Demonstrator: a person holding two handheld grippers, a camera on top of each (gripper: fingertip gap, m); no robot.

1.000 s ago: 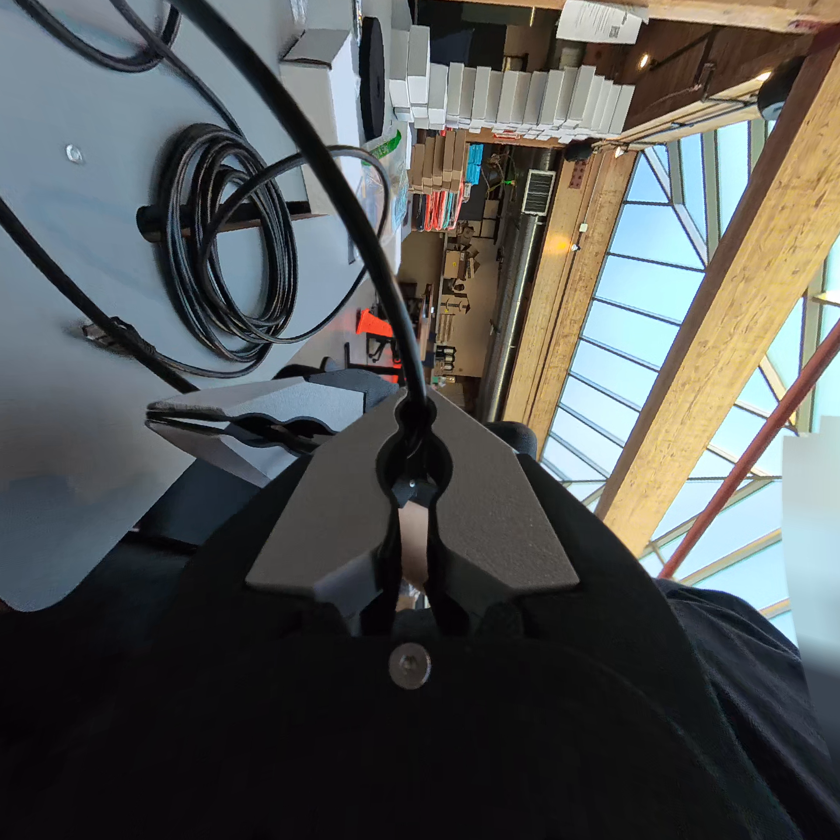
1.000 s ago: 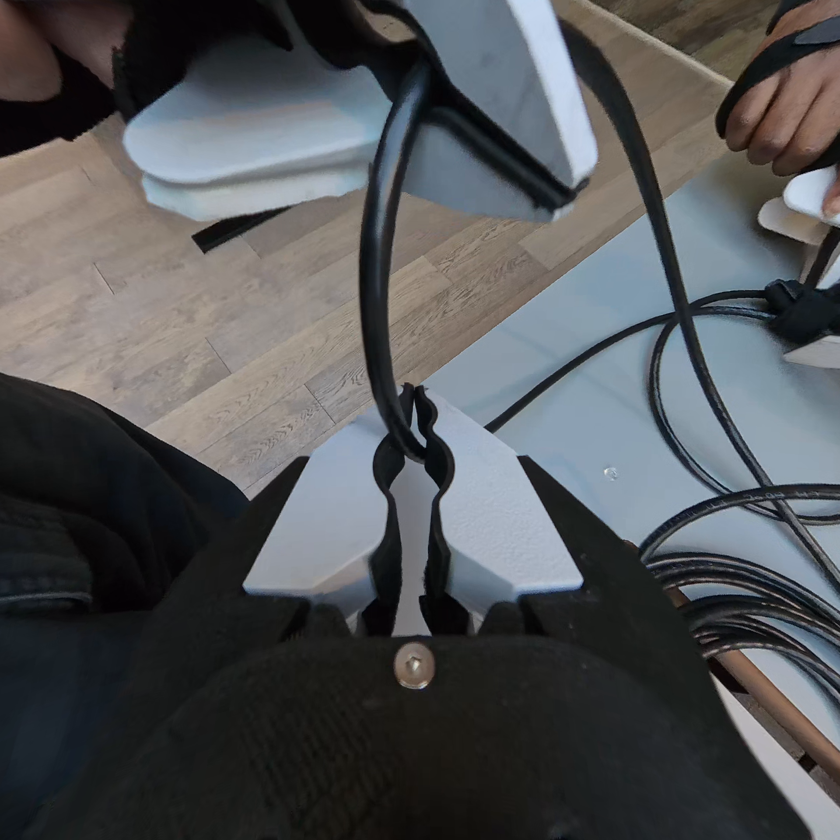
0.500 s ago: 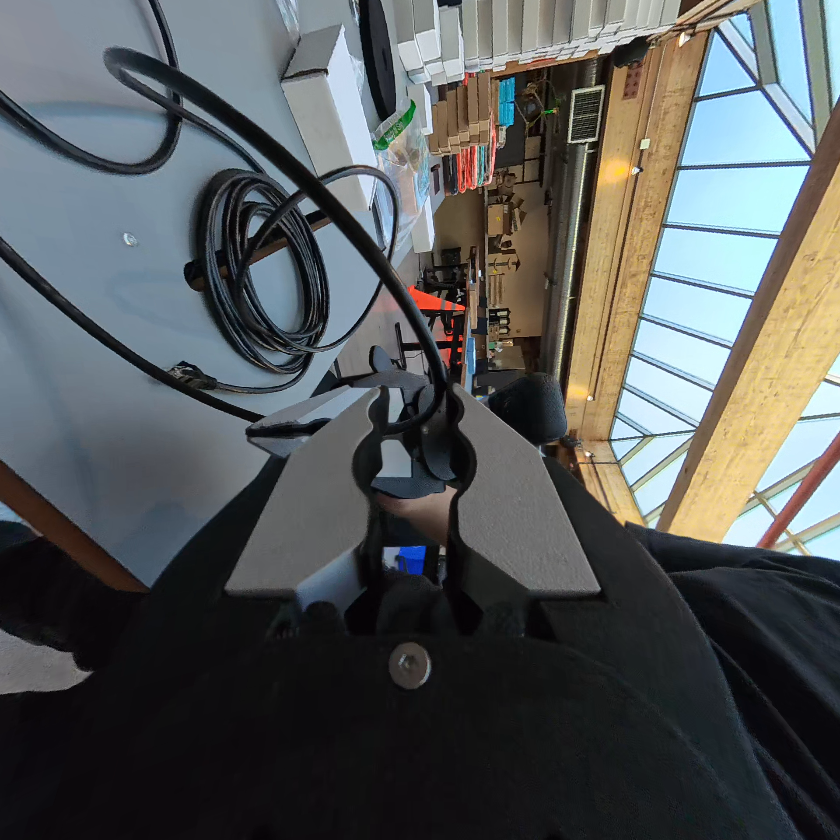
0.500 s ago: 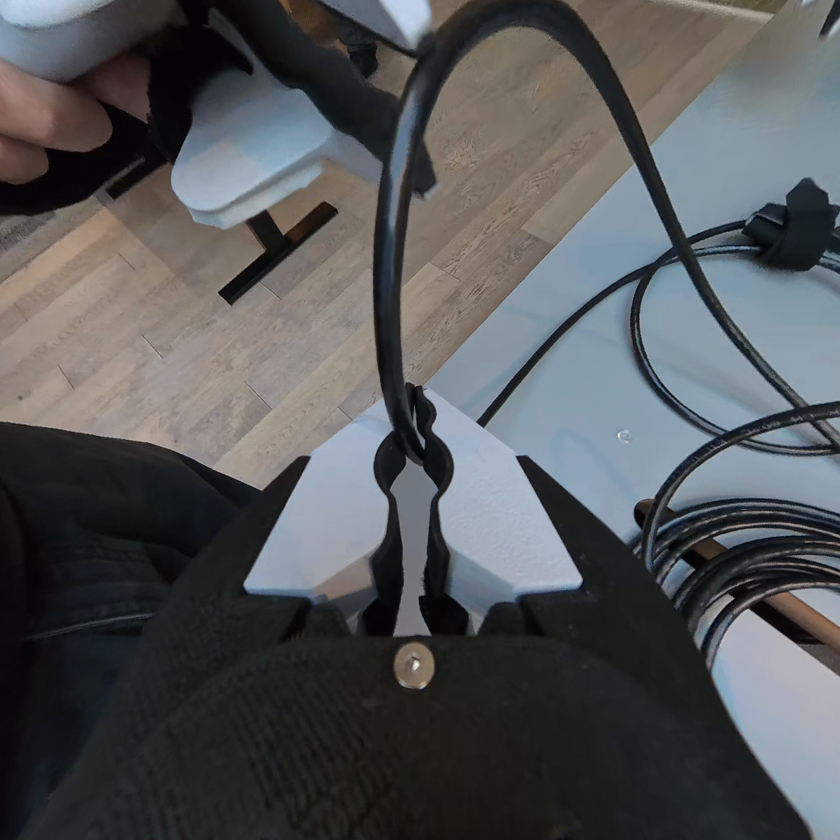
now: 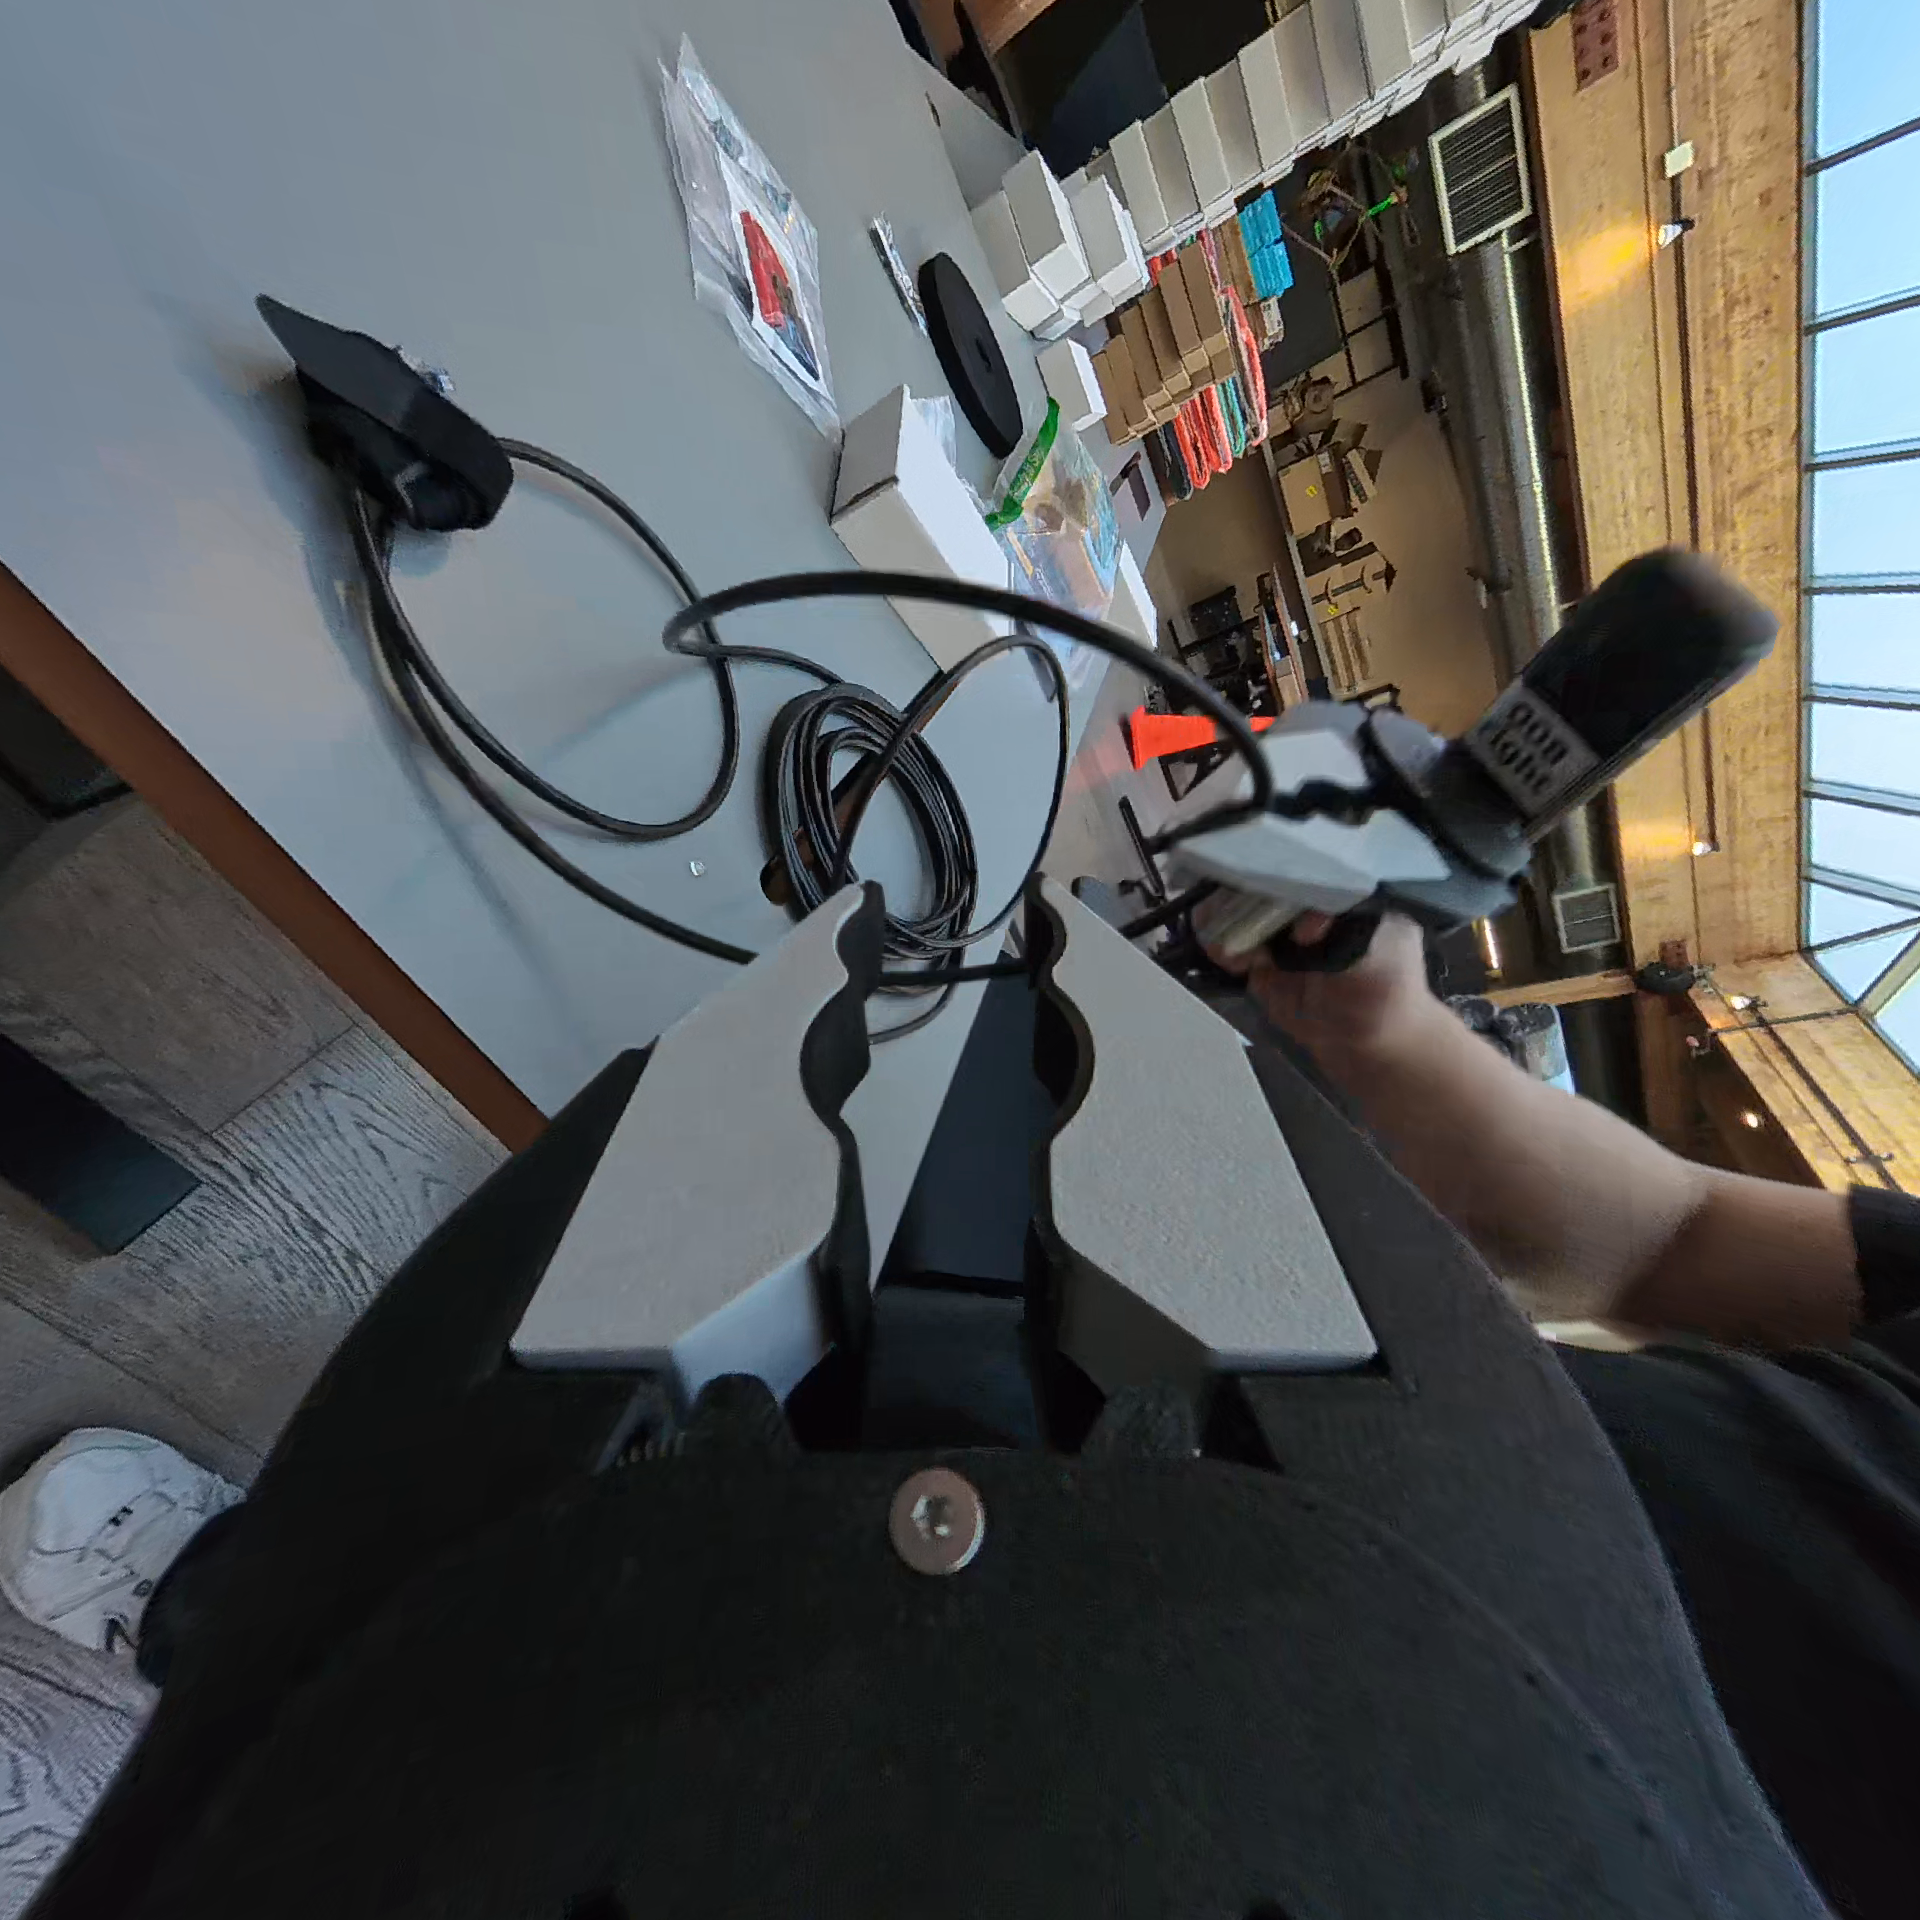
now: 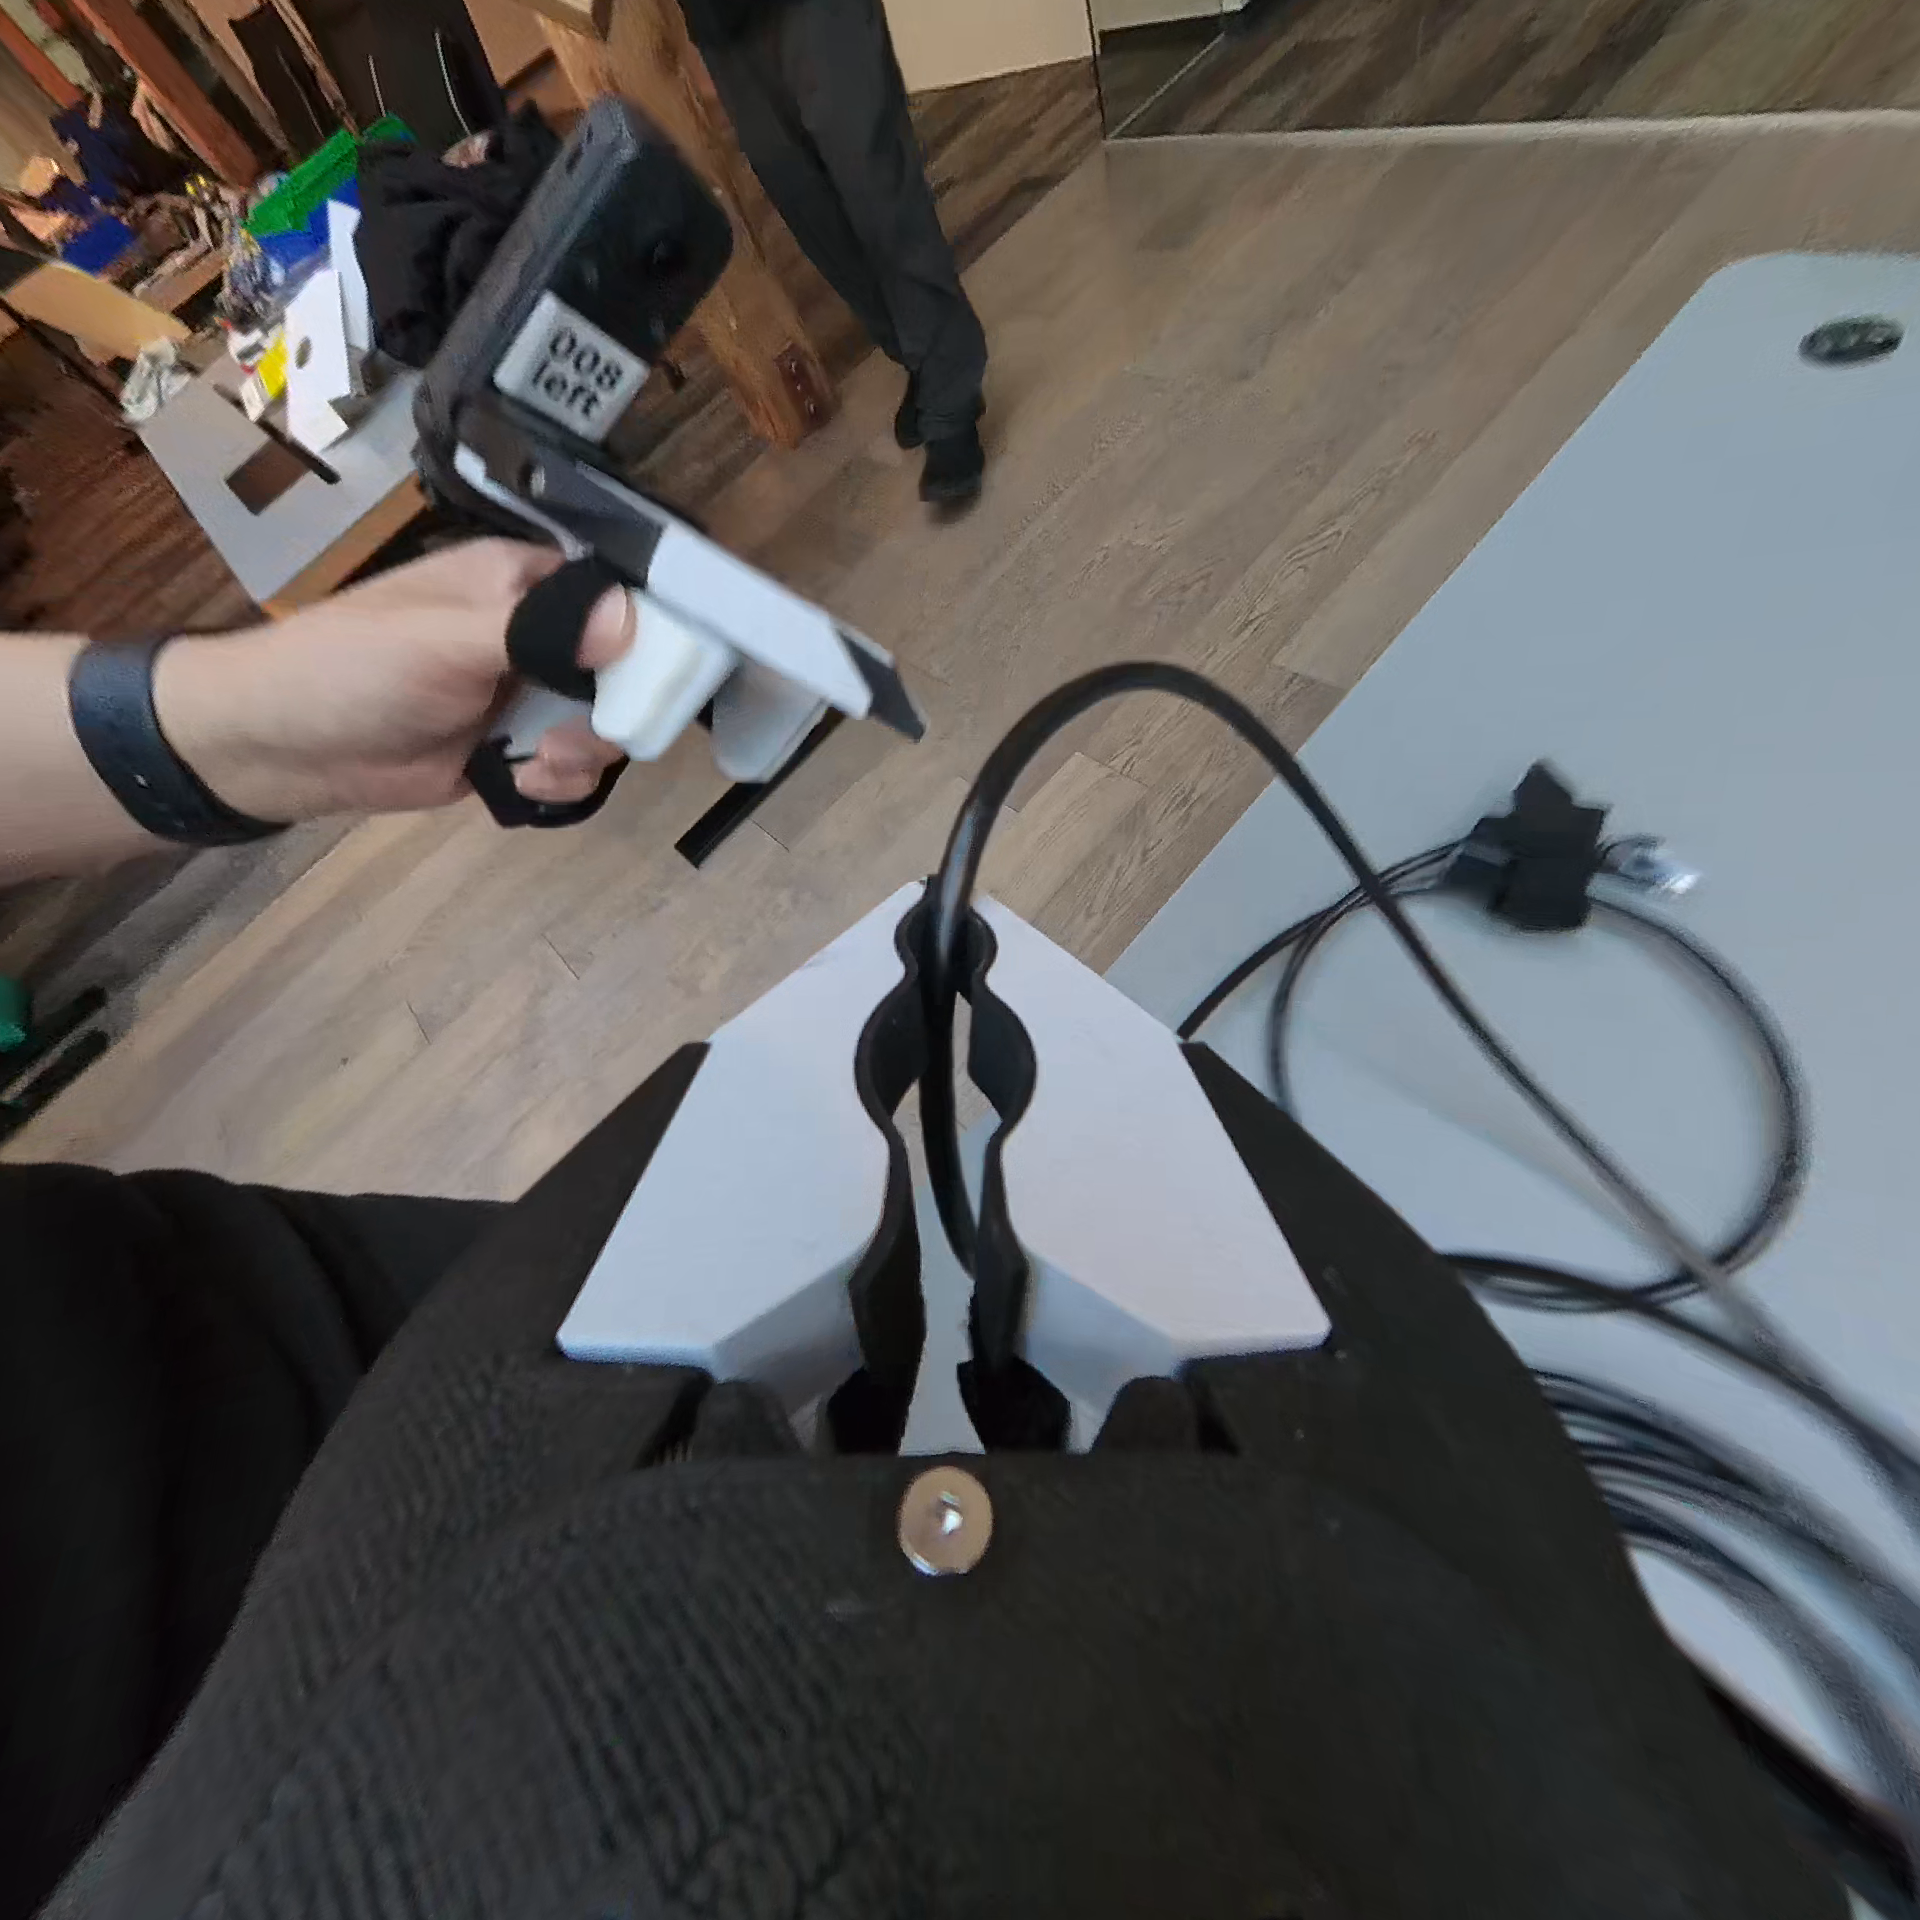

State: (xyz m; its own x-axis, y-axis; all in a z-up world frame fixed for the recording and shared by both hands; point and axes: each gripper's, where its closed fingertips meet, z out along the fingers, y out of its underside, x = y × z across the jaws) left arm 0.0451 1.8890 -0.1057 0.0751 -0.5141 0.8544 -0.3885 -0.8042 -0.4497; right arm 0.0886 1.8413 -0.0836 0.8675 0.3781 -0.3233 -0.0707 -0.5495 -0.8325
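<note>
While the right gripper [image 6: 945, 925] pinches the black cable [image 6: 1143, 681] arching forward-right, the left gripper [image 5: 951, 914] gapes empty alongside.

The left gripper [image 5: 951, 940], clamped on the black cable [image 6: 1122, 686] a second ago, now stands with its jaws apart and empty, drawn off from the right gripper [image 6: 945, 925] toward ten o'clock in the right wrist view. The cable's loop, before strung between both grippers, now rises only from the right gripper's tips and arcs down toward four o'clock onto the table [image 6: 1662, 582]. In the left wrist view the right gripper now sits at two o'clock.
</note>
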